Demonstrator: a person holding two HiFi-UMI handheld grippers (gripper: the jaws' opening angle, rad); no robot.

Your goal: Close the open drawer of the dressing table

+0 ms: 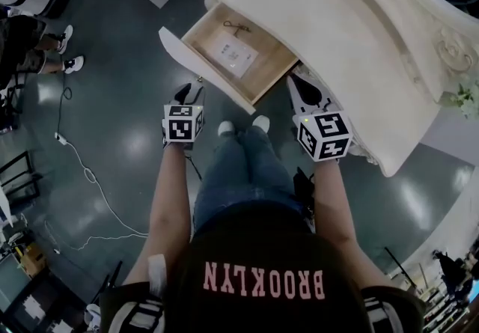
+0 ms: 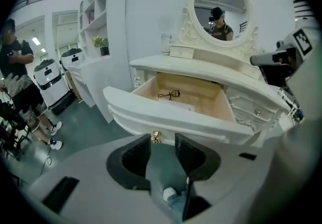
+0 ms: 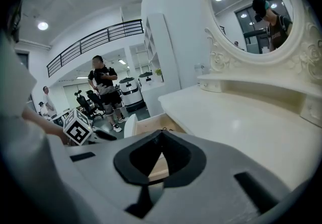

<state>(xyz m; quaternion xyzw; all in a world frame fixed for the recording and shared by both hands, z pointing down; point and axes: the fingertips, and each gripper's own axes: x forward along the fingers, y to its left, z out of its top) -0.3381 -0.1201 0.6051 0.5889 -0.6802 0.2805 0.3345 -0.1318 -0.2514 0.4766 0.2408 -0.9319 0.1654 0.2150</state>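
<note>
**Drawer Closing: Push Setup**

The drawer (image 2: 166, 113) stands pulled well out of the table (image 1: 352, 47). We hold the left gripper (image 2: 162, 143) just in front of the drawer front, jaws spread with nothing between them. The brass knob (image 2: 156, 138) sits low on the drawer front, just beyond the left jaw's tip. The right gripper (image 3: 161, 138) hovers above the drawer's right end, jaws pressed together and empty.

Recommended procedure, in our judgement:

1. We need no grip on the knob. A flat push on the drawer front should do.
2. We set the contact near the middle of the drawer front, close to the knob. A push at one end may skew the drawer and jam it.
3. We push straight along the drawer's travel, level and slowly, until the front meets the table.
4. We keep the right gripper out of the gap behind the drawer front.

View differences:

- The left gripper view alone shows the knob and a black curler (image 2: 168, 95) lying inside the drawer.
- The head view does not show the knob. It does show both grippers on the near side of the drawer and a paper card (image 1: 233, 55) on the drawer floor.
- The right gripper view shows only a slice of the drawer's inside past its jaws.
</note>
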